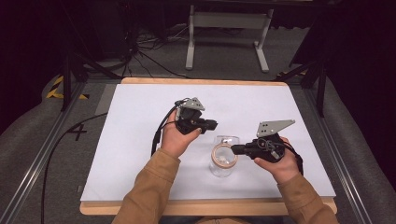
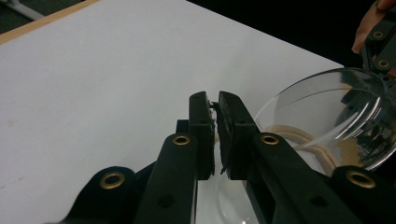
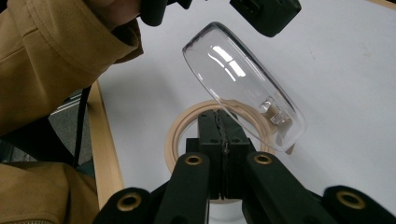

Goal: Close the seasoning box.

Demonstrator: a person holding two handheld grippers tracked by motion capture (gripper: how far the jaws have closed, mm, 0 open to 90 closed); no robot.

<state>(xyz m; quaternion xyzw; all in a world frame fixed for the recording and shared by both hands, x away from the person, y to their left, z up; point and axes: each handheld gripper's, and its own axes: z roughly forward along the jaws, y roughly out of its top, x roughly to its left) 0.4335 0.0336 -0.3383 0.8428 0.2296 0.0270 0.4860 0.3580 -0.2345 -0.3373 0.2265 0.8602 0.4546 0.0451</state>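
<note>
Clear glass bowl (image 1: 223,157) near front-centre of white worktop (image 1: 140,140), tilted, lifted on one side; beige tape roll (image 1: 224,156) seen through/under it, flat on worktop. Right hand-held gripper (image 1: 235,149) w/ jaws pressed together at bowl's rim (image 3: 243,121), appears clamped on glass wall; tape ring right behind the tips. Left hand-held gripper (image 1: 214,124) just beside bowl on far-left side, jaws nearly closed w/ thin gap, nothing between them (image 2: 215,135); bowl's curved wall right next to its tips.
</note>
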